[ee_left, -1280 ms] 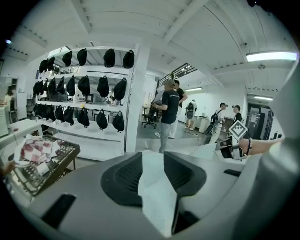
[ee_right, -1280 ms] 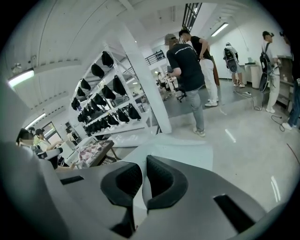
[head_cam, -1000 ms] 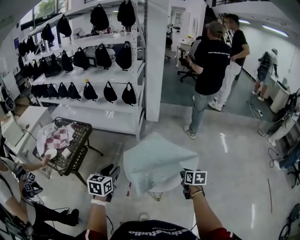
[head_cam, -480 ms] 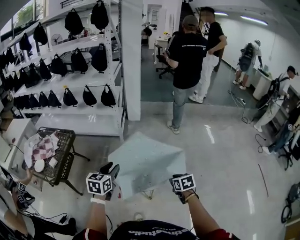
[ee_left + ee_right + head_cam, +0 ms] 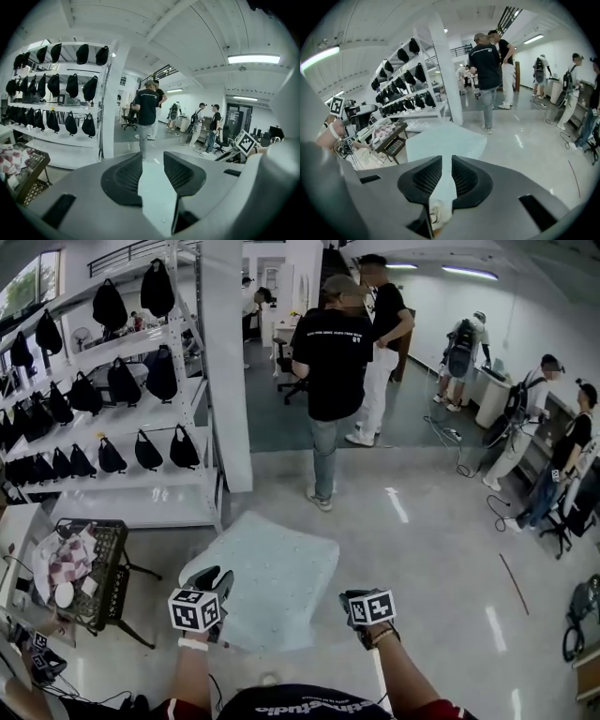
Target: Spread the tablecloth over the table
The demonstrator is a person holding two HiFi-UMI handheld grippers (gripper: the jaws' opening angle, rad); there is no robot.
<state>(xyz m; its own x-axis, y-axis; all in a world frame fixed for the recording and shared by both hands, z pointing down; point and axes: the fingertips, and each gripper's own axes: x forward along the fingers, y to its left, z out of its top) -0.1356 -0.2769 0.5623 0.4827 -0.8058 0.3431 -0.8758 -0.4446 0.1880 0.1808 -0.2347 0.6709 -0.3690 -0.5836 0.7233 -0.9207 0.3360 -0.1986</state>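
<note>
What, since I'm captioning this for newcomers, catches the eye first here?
The pale blue tablecloth, stretched out flat at bottom centre between the left gripper and right gripper. Behind it a person in a black T-shirt stands back-turned, and white shelves of black bags fill the left.

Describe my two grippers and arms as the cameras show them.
The left claw and right claw are grey moulded shells with black ribbed pads. Each carries a white cube printed with black square markers. Forearms are bare below red sleeves. The left wrist wears a white band, the right a dark bracelet.
</note>
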